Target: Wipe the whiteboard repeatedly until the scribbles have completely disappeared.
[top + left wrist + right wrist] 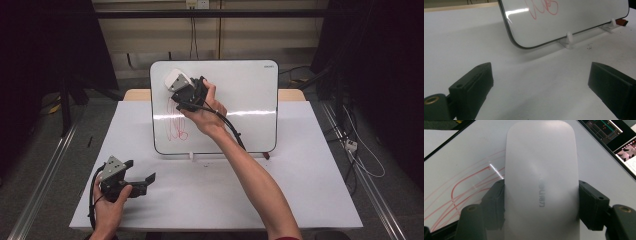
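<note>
The table [310,200] carries a white covering and supports every item in the work area; its wooden far edge shows behind the board. The whiteboard [240,100] stands at the far centre of the table, tilted back on small white clip feet [568,40] so that its face is presented toward the person and can be reached from the near side. Red marker scribbles [177,125] occupy the lower left portion of the board face; the right portion is bare apart from a band of glare. The person's right forearm extends from the near right edge diagonally toward the board, placing the right gripper [181,86] against the upper left area of the face, just above the scribbles. The right gripper is closed on the white eraser [541,182]: both black jaws press the eraser's long sides, which keeps its flat working face turned to the board, judged to be the orientation needed for wiping the red marks. The eraser therefore sits at the far left of the board, held between the jaws and at or very near the surface; actual contact cannot be confirmed. The left gripper [137,172] rests in the person's left hand at the near left of the table, well apart from the board, with its jaws spread wide and nothing between them; this position keeps it out of the wiping path. A small red object [623,22], apparently a marker, lies at the board's lower right corner.
</note>
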